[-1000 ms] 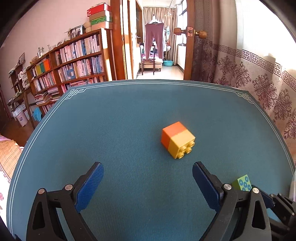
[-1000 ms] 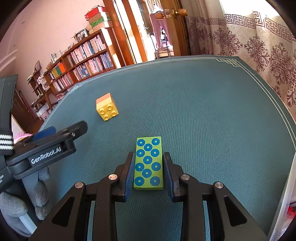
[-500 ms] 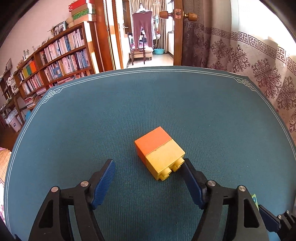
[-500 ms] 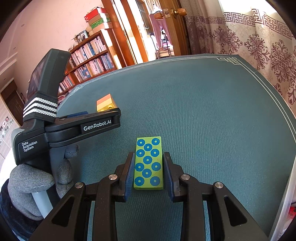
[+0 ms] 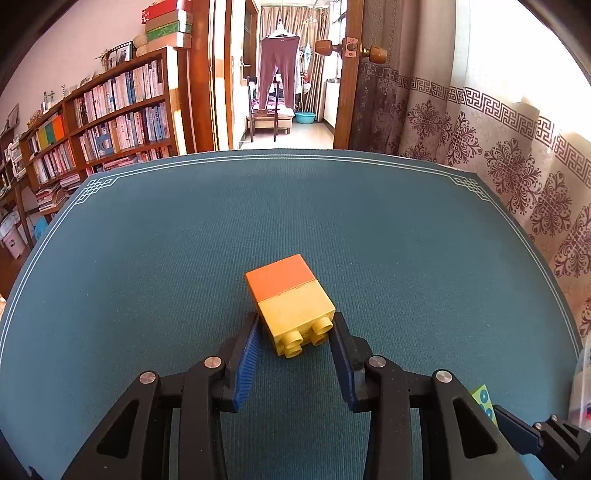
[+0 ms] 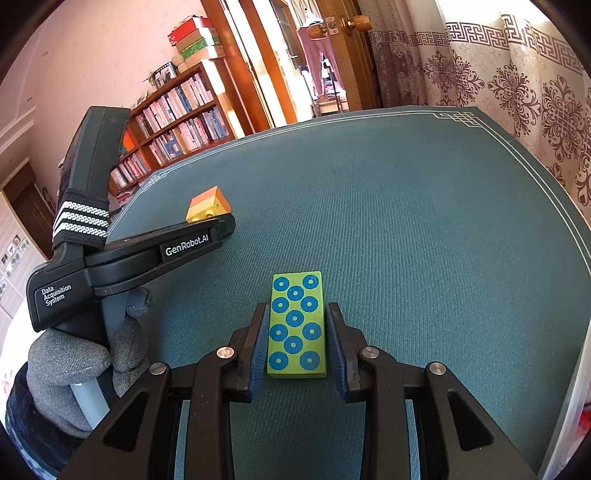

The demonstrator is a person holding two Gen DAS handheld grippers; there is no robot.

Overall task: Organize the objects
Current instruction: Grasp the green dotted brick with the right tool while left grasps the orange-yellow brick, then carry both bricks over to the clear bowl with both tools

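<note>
An orange-and-yellow brick stack [image 5: 290, 301] lies on its side on the teal mat [image 5: 147, 258], studs toward the camera. A flat green block with blue dots [image 6: 297, 325] lies well apart.

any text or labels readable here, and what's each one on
"GenRobot.AI": on the side of the left gripper, seen from the right wrist view.
"Data Acquisition System": on the rear body of that same gripper.
Book spines on the bookshelf: too small to read.
Stacked boxes atop the shelf: print too blurred to read.
</note>
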